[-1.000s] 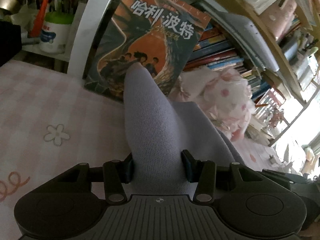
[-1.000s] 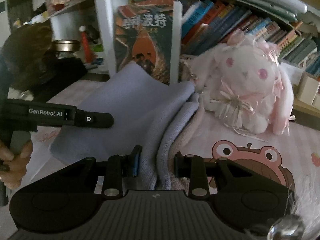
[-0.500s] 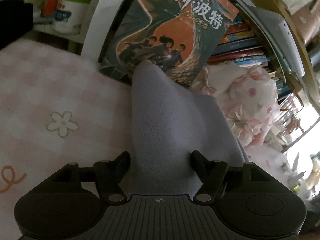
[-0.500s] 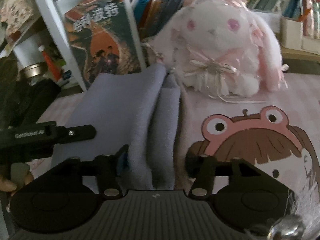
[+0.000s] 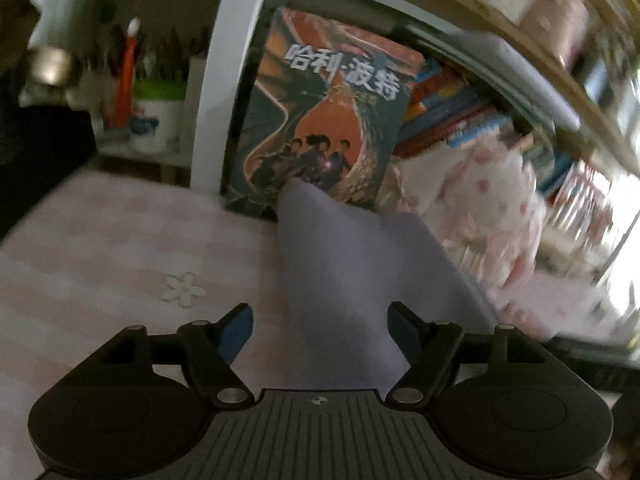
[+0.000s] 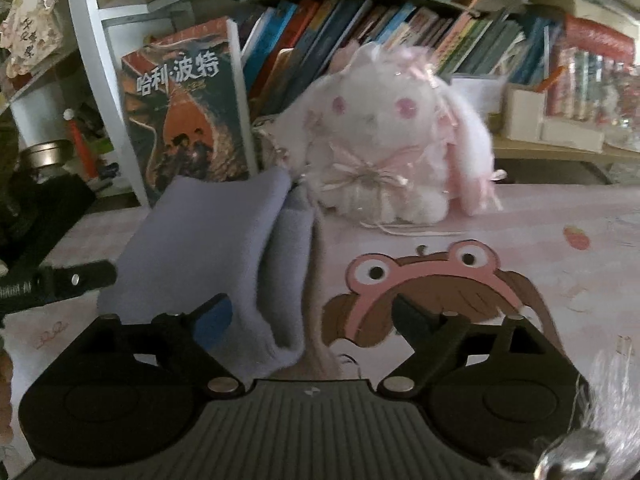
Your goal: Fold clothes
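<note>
The lavender cloth (image 6: 208, 248) lies folded, long axis running near to far, between both spread grippers: left (image 5: 320, 326), right (image 6: 310, 316), neither pinching.

My left gripper (image 5: 320, 330) hangs with jaws spread wide, the folded lavender garment (image 5: 352, 280) lying between them on the pink sheet (image 5: 100, 248). Its far tip meets the standing book (image 5: 320, 120); a plush bunny (image 5: 492, 216) blurs alongside.
</note>
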Demonstrator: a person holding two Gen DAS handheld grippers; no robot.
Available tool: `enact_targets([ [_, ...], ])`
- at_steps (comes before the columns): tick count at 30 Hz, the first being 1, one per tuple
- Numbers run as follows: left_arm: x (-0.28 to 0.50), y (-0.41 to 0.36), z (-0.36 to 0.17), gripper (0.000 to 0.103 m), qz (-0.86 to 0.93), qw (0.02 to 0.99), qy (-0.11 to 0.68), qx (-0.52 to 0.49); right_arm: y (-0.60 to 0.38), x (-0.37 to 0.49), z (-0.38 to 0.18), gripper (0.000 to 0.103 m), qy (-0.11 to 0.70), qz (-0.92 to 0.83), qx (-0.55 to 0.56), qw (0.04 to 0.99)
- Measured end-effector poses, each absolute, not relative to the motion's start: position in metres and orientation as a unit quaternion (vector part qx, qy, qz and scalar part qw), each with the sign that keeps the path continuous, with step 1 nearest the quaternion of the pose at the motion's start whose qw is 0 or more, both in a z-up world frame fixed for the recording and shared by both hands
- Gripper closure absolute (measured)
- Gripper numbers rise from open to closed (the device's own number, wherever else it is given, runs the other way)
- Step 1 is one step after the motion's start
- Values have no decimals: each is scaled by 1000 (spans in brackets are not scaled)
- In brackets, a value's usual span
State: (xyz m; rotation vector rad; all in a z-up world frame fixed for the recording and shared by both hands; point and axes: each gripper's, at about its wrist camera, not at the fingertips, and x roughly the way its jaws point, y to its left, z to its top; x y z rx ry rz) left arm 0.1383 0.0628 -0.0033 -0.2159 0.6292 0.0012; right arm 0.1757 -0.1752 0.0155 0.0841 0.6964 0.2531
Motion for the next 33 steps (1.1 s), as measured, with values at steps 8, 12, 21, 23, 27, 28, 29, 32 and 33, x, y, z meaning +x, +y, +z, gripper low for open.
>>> enact_targets([
  [8,102,34,2,13,8,953,301,-36,-173,139,15,10,332,102,0,938],
  [12,93,26,0,9,17,952,305,-14,-168,123,13,5,328,107,-12,939],
  [21,78,20,-7,7,29,947,319,-9,-167,107,6,3,339,110,-13,934],
  [23,76,21,-7,7,29,947,320,-11,-167,106,5,3,339,109,-12,934],
  [27,74,23,-8,7,28,945,325,-20,-167,103,4,3,341,109,-9,934],
  [28,74,24,-9,7,28,945,325,-22,-166,102,4,3,341,109,-8,933],
  [29,74,24,-9,6,29,945,326,-24,-166,101,4,3,342,109,-8,933],
  [32,74,25,-9,6,27,945,326,-25,-165,100,4,3,342,109,-8,934],
  [33,74,25,-10,6,26,944,327,-25,-166,100,4,3,342,109,-8,934],
])
